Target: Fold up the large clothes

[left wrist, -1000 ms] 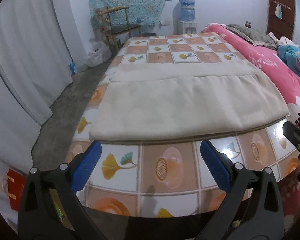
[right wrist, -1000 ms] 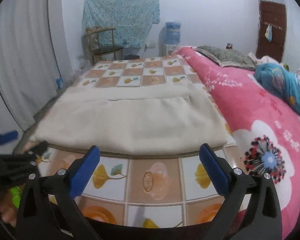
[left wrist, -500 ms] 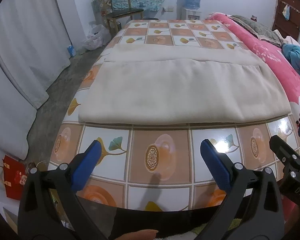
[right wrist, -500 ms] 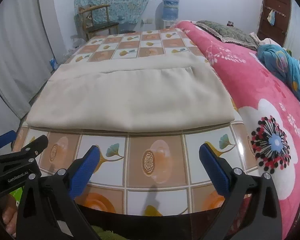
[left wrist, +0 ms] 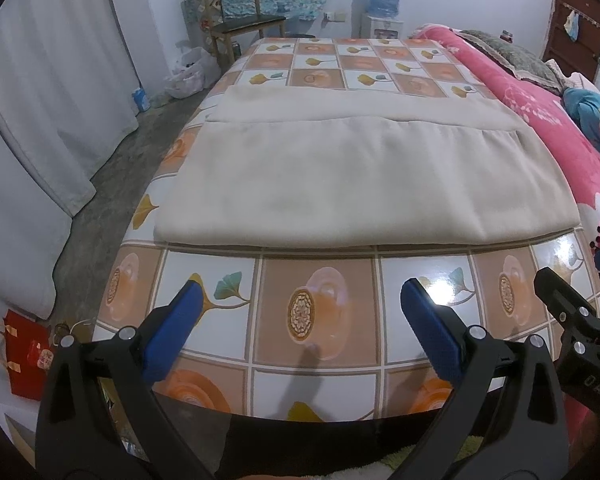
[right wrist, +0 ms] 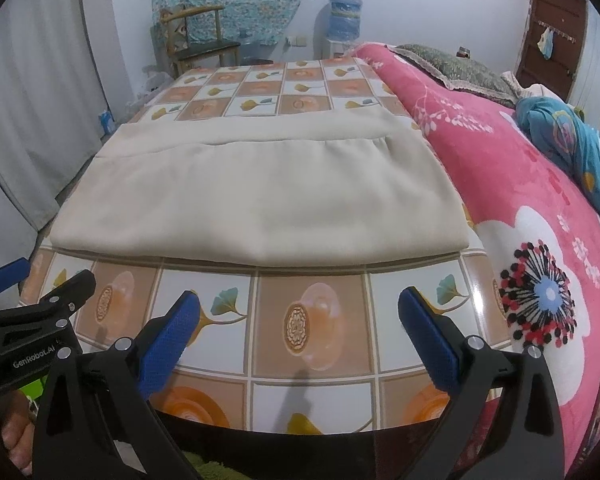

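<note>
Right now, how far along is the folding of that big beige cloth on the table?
One fold looks done: the beige cloth lies flat on the tiled table, an upper layer lying over a lower one. Nothing is in hand: the left gripper and right gripper are both open, short of its near edge. Further folds remain.

A bare strip of glossy tiled tabletop (left wrist: 316,312) lies before the folded beige cloth (left wrist: 364,184). The pink floral blanket (right wrist: 540,208) walls the right; grey concrete floor (left wrist: 116,184) opens left.
</note>
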